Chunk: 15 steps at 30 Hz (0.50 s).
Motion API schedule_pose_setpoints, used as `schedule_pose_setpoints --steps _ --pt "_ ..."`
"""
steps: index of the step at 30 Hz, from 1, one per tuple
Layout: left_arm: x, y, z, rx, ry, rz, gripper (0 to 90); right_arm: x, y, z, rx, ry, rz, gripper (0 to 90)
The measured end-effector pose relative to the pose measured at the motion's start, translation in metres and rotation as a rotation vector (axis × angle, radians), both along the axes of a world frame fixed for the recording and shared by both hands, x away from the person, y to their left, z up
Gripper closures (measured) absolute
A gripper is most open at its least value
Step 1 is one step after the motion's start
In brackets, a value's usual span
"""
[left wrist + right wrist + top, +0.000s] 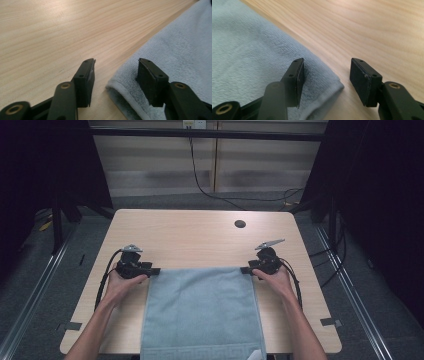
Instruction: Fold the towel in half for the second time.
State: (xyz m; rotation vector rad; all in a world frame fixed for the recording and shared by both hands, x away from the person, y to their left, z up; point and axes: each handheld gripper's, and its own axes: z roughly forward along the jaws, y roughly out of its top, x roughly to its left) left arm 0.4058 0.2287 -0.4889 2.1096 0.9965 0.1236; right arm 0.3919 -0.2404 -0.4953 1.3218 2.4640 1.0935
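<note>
Far corners of the towel released on the table
Your left gripper and right gripper stand wide, each straddling a corner without pressing; next, draw both clear or re-grip to fold

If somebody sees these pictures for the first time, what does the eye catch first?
First the pale blue terry towel, spread flat on the near half of the light wooden table. Then the two black grippers at its far corners, left gripper and right gripper, each open astride a corner.
</note>
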Motion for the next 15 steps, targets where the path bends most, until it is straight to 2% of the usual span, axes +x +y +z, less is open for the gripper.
schedule_pose_setpoints --steps 1,4,7,9,11,12,14,15 --pt "-0.001 -0.001 0.0 0.019 -0.001 -0.004 45.2 -0.001 -0.001 -0.002 0.009 0.004 0.004 47.8" --pt "-0.001 -0.003 -0.002 0.042 -0.007 -0.014 44.0 -0.006 -0.002 -0.005 0.008 -0.004 0.008 52.5" --pt "-0.001 -0.006 -0.005 0.057 -0.003 -0.021 43.9 -0.01 -0.002 -0.005 0.002 -0.005 0.015 64.5" --pt "-0.002 -0.008 -0.007 0.073 0.001 -0.042 47.3 -0.013 -0.001 -0.006 0.022 0.0 0.023 72.0" --pt "-0.004 -0.009 -0.007 0.087 -0.004 -0.068 52.2 -0.014 -0.001 -0.007 0.033 -0.002 0.029 77.5" --pt "-0.004 -0.009 -0.007 0.079 -0.004 -0.08 56.2 -0.015 -0.001 -0.006 0.037 -0.008 0.028 79.5" --pt "-0.005 -0.007 -0.008 0.063 0.002 -0.122 68.2 -0.015 -0.002 -0.005 0.052 -0.01 0.026 81.6" --pt "-0.005 -0.007 -0.008 0.054 0.002 -0.127 75.5 -0.016 -0.003 -0.005 0.056 -0.012 0.025 82.8"
